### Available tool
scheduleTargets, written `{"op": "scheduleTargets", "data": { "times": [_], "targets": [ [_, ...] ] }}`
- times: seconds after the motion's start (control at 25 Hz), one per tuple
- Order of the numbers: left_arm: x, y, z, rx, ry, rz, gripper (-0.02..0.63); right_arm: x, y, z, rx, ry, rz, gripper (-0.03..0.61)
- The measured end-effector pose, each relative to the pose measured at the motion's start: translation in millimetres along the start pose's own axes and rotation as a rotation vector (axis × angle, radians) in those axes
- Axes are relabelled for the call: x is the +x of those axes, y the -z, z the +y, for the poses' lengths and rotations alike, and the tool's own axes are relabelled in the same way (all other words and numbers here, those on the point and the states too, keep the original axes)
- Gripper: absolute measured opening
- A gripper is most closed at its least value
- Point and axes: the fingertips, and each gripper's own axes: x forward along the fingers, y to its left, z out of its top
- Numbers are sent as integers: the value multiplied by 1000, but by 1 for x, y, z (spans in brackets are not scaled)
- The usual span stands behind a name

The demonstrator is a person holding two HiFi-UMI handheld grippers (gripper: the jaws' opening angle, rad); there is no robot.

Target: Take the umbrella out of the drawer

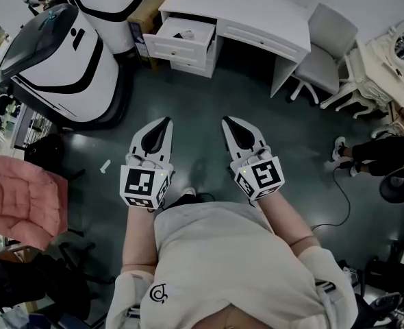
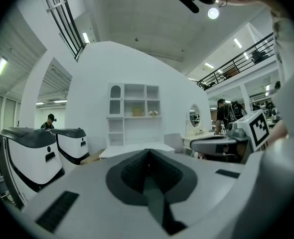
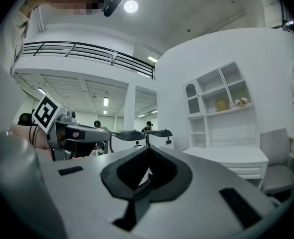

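Observation:
A white desk stands across the dark floor, and its top left drawer is pulled open. A small pale object lies in the drawer, too small to identify. I hold both grippers side by side at waist height, well short of the desk and pointing toward it. My left gripper is shut with nothing in it, its jaws meeting at a point. My right gripper also tapers to a closed tip and holds nothing. The desk shows beyond each tip.
Two large white and black machines stand left of the desk. A grey chair sits at its right end, with a white vanity table beyond. A pink padded chair is at my left. Another person's legs are at the right.

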Motion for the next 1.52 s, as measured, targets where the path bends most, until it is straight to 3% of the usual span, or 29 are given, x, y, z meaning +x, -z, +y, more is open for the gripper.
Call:
{"op": "scheduleTargets", "data": {
  "times": [0.4, 0.84, 1.2, 1.52],
  "targets": [
    [2, 17, 80, -7, 67, 9, 12, 64, 24, 26, 19, 100, 31, 6],
    [32, 32, 136, -37, 30, 43, 12, 129, 39, 18, 2, 71, 75, 6],
    [128, 38, 174, -39, 2, 68, 12, 208, 56, -53, 1, 35, 88, 6],
    [263, 19, 225, -51, -32, 76, 12, 314, 56, -160, 35, 14, 95, 6]
  ]
}}
